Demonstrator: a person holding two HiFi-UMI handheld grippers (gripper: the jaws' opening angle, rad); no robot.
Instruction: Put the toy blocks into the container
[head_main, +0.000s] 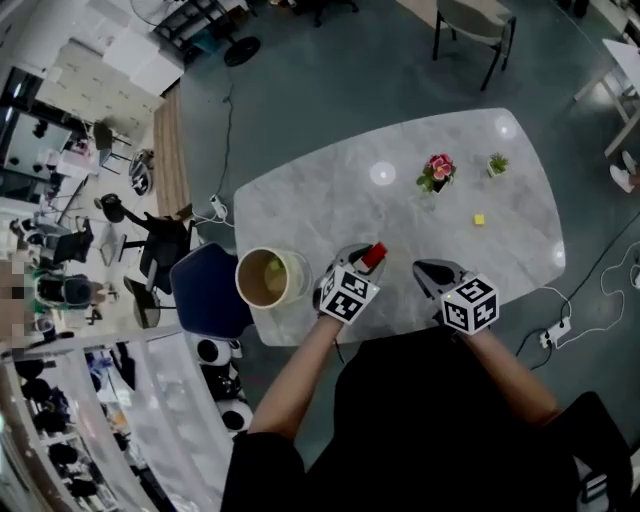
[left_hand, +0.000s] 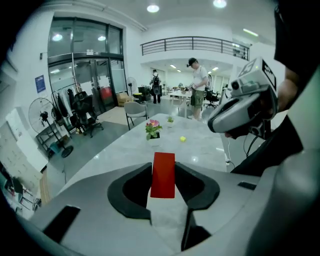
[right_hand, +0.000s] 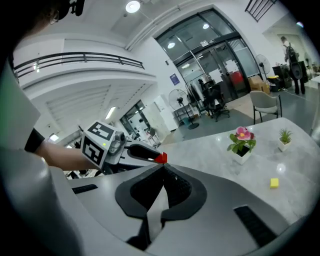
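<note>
Red toy block (left_hand: 163, 175) sits clamped between the left gripper's (head_main: 362, 258) jaws, its long axis running out along them toward the frame's top. The right gripper (head_main: 432, 272), lower centre, is closed tight and empty. The round container (head_main: 270, 277) stands at the pale marble table's (head_main: 330, 200) lower-left edge; a yellow block (head_main: 479, 219) lies centre right. A grey-floored open office with chairs surrounds it.

A grey floor (head_main: 330, 80), tall glass doors (left_hand: 85, 70), a balcony railing (left_hand: 195, 44) and round ceiling lights (left_hand: 153, 8).
</note>
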